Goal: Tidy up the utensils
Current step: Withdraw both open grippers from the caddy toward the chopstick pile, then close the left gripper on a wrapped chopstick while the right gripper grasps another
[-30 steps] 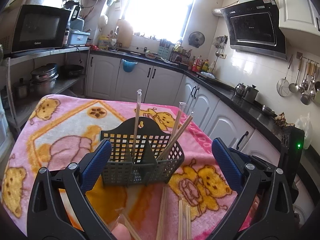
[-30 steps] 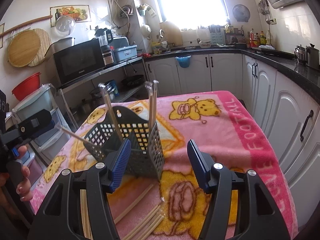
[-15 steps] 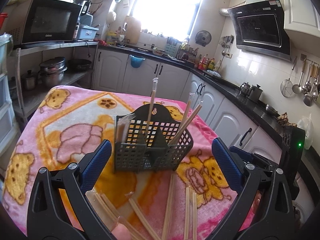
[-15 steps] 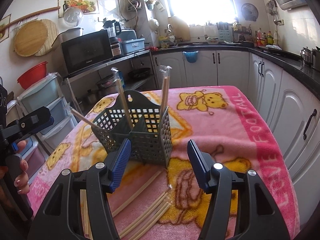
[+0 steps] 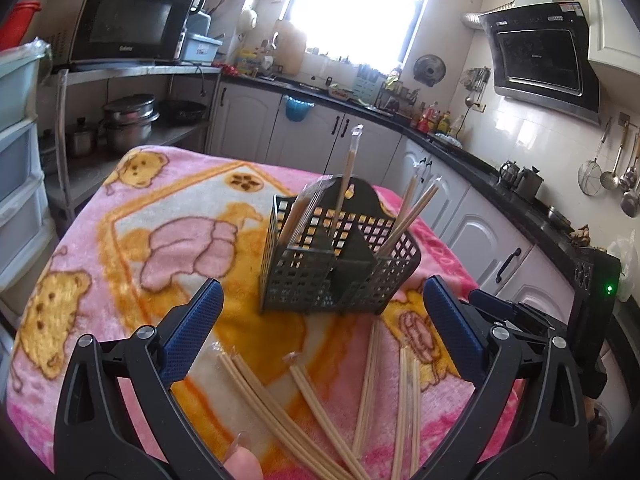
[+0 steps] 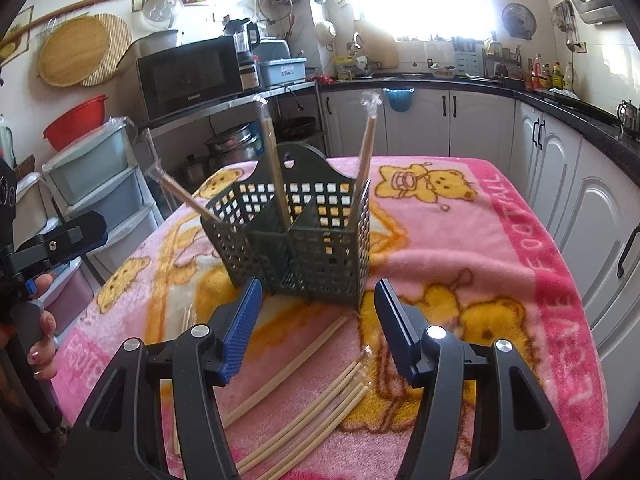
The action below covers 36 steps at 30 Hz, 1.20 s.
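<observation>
A dark green perforated utensil caddy (image 5: 336,264) (image 6: 304,236) stands on the pink bear blanket (image 5: 140,240) (image 6: 460,240), with several wrapped chopstick pairs upright in its compartments. More wrapped chopsticks (image 5: 312,408) (image 6: 312,384) lie flat on the blanket in front of the caddy. My left gripper (image 5: 320,320) hovers open above the loose chopsticks, with nothing between its blue pads. My right gripper (image 6: 316,320) is open too, just short of the caddy, over other loose chopsticks. The left gripper (image 6: 52,244) also shows at the left edge of the right wrist view, held by a hand (image 6: 40,336).
White kitchen cabinets (image 6: 460,120) and a black counter (image 5: 500,184) run behind and to the right of the table. A metal shelf holds a microwave (image 5: 128,24) and pots (image 5: 128,120). Plastic drawers (image 6: 100,192) stand at the left.
Both grippers have drawn back and sunk toward the blanket, so more loose chopsticks show in front of the caddy. The jaws have kept their width.
</observation>
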{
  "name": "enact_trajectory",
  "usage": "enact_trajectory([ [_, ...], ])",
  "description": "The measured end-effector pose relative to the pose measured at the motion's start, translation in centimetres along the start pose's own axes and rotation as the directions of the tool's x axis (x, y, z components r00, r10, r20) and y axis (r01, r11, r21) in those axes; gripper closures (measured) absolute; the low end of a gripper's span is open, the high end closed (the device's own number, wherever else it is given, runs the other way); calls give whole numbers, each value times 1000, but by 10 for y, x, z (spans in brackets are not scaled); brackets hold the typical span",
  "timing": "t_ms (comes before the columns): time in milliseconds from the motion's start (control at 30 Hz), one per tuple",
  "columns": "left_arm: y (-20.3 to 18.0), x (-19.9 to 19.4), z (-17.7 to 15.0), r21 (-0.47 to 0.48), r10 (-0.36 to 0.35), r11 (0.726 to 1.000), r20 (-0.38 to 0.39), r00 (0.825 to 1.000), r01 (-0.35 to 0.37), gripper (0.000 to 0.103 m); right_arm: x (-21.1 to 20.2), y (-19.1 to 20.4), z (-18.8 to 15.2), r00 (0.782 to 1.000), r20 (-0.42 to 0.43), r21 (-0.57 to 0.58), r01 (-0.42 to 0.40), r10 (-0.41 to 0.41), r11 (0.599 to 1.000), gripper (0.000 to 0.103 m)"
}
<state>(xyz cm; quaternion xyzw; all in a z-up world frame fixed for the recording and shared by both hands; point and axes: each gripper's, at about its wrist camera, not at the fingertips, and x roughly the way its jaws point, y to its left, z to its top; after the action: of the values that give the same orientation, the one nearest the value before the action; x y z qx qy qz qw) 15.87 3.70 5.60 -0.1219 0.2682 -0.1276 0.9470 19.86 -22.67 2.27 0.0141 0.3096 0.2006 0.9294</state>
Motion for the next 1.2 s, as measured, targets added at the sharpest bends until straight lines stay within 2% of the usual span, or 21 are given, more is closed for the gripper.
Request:
enact_trajectory([
  [367, 23, 21, -29, -29, 51, 998, -88, 995, -54, 11, 22, -1, -23, 997, -83, 7, 4, -3, 1000, 46],
  [800, 54, 53, -63, -93, 87, 990, -207, 974, -108, 11, 57, -15, -43, 984, -178, 36, 27, -20, 999, 47],
  [900, 63, 60, -67, -127, 83, 985, -231, 969, -114, 11, 65, -17, -45, 980, -196, 35, 32, -25, 999, 47],
  [1067, 86, 76, -71, -262, 33, 959, -266, 963, -106, 11, 73, -22, -47, 977, -213, 32, 37, -29, 999, 51],
  [1200, 102, 85, -72, -349, 1, 932, -265, 964, -97, 30, 76, -26, -48, 974, -223, 34, 43, -34, 999, 54],
])
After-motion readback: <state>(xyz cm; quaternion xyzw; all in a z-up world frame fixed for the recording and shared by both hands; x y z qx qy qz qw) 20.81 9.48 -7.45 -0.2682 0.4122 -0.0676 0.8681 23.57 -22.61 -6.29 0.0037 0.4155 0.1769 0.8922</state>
